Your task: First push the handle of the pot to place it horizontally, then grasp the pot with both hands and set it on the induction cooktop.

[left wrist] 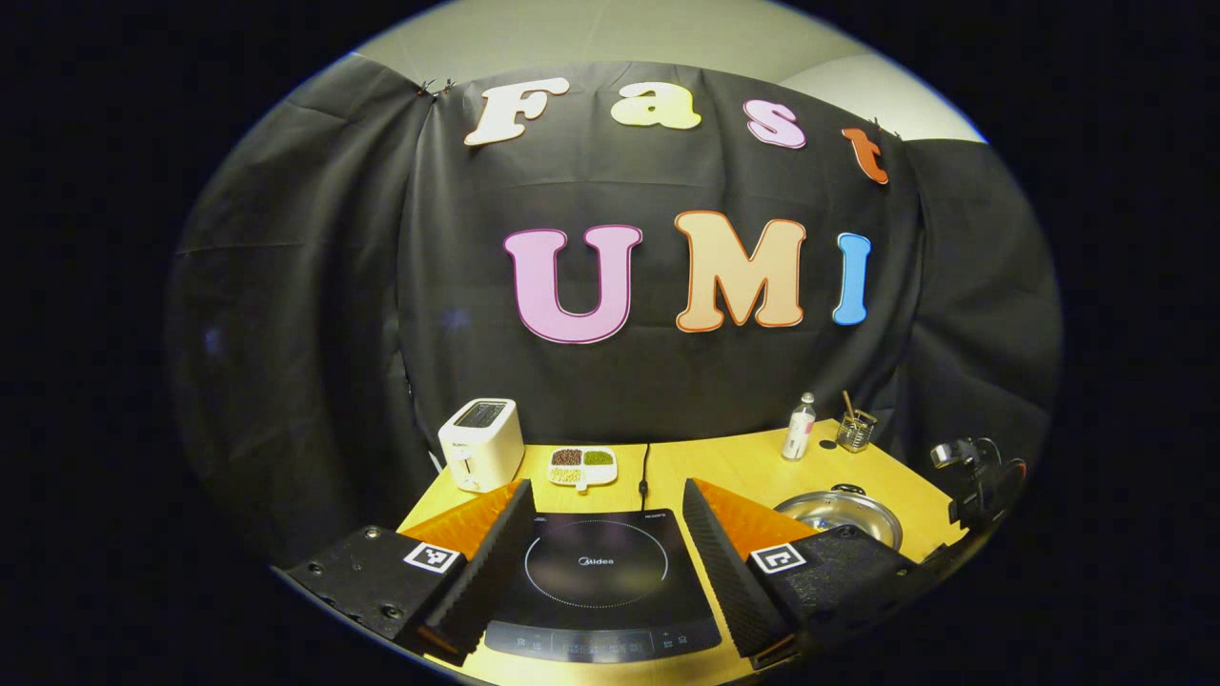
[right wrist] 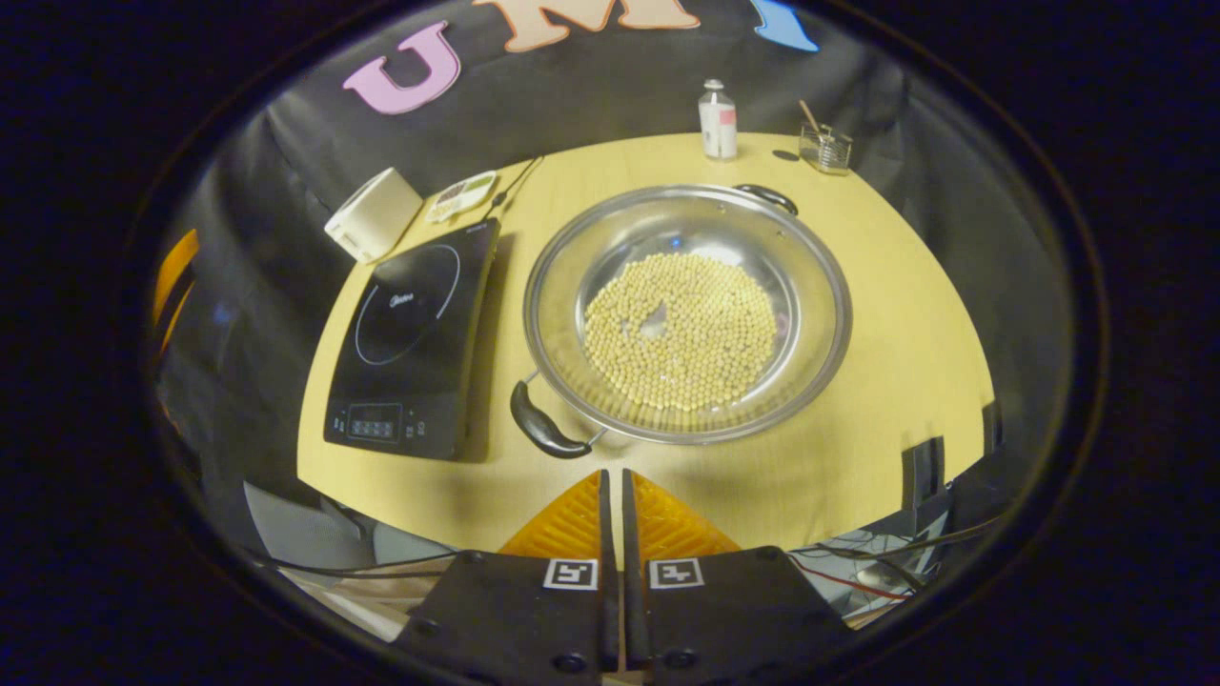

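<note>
Step one not begun. Pot (right wrist: 686, 314) on table (right wrist: 915, 314), right of induction cooktop (right wrist: 410, 343). My right gripper (right wrist: 615, 491) pressed together, above near handle (right wrist: 545, 429); left gripper (left wrist: 605, 562) spread over cooktop. Next: nudge handle sideways until horizontal.

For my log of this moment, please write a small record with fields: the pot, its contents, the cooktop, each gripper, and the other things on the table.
pot: steel pot on the table, right of the induction cooktop, not on it
contents: pale beans
near handle: black handle, nearest the right gripper
far handle: small loop handle
left gripper: fingers wide apart, over the cooktop, holding nothing
right gripper: fingers together, short of the pot, touching nothing
table rear: toaster, sectioned dish, bottle, glass holder
</note>
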The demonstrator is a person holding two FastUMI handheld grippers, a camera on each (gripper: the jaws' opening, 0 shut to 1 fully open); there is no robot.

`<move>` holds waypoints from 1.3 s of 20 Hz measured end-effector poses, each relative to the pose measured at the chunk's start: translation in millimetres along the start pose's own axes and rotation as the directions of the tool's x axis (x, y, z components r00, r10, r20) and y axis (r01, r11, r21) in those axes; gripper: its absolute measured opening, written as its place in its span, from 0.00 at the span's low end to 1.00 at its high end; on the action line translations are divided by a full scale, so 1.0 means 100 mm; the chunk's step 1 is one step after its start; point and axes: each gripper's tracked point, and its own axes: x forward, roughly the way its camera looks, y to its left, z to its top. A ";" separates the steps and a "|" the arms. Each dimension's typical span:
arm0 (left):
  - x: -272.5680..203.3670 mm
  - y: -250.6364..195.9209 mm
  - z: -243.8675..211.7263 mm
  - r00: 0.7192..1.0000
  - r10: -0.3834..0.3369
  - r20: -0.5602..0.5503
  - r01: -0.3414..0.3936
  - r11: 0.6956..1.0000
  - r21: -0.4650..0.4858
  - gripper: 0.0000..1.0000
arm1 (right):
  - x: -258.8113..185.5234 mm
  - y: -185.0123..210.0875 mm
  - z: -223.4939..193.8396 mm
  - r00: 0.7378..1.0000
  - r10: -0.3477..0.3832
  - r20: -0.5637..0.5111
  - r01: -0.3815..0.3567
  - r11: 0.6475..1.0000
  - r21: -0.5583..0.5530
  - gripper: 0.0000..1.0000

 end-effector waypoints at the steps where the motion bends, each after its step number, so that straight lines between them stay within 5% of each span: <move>1: -0.02 0.03 -0.01 1.000 0.004 -0.003 -0.004 1.000 -0.001 0.92 | 0.05 -0.01 -0.01 1.000 -0.010 -0.012 0.009 1.000 -0.008 0.06; 7: -0.10 0.21 -0.14 0.999 0.039 -0.020 -0.040 0.999 -0.013 0.95 | 0.44 -0.08 -0.09 0.994 -0.069 -0.079 0.067 0.997 -0.023 0.06; 16: -0.19 0.33 -0.22 0.998 0.064 -0.026 -0.065 0.998 -0.024 0.92 | 0.60 0.16 -0.13 0.997 -0.042 -0.065 0.048 0.995 0.090 0.00; 26: -0.24 0.37 -0.29 0.997 0.075 -0.027 -0.077 0.995 -0.060 0.95 | 0.80 0.54 0.11 1.000 0.004 -0.027 0.000 0.990 0.142 0.05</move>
